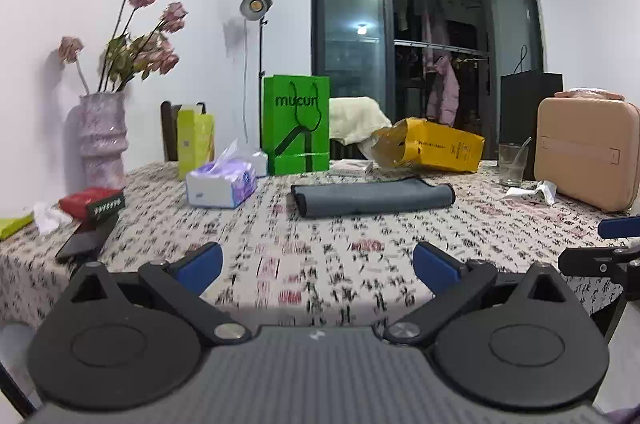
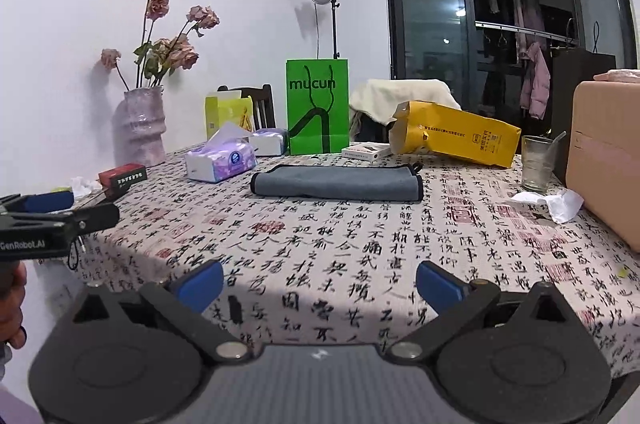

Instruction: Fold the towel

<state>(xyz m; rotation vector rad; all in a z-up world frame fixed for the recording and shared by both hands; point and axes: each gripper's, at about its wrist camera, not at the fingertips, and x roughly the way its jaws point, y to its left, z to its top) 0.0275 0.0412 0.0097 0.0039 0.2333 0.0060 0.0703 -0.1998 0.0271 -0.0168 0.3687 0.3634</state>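
Observation:
A grey towel [image 1: 372,198] lies folded into a long flat strip on the patterned tablecloth [image 1: 320,264], far from both grippers; it also shows in the right wrist view [image 2: 338,182]. My left gripper [image 1: 318,264] is open and empty, low over the near table edge. My right gripper [image 2: 320,280] is open and empty, also near the front edge. The right gripper shows at the right edge of the left wrist view [image 1: 612,240]; the left gripper shows at the left edge of the right wrist view [image 2: 52,212].
Behind the towel stand a green paper bag [image 1: 296,124], a yellow bag [image 1: 432,144], a tissue pack [image 1: 222,184] and a glass [image 1: 512,164]. A pink case [image 1: 588,160] is at the right, a vase [image 1: 102,140] and red box [image 1: 92,202] at the left.

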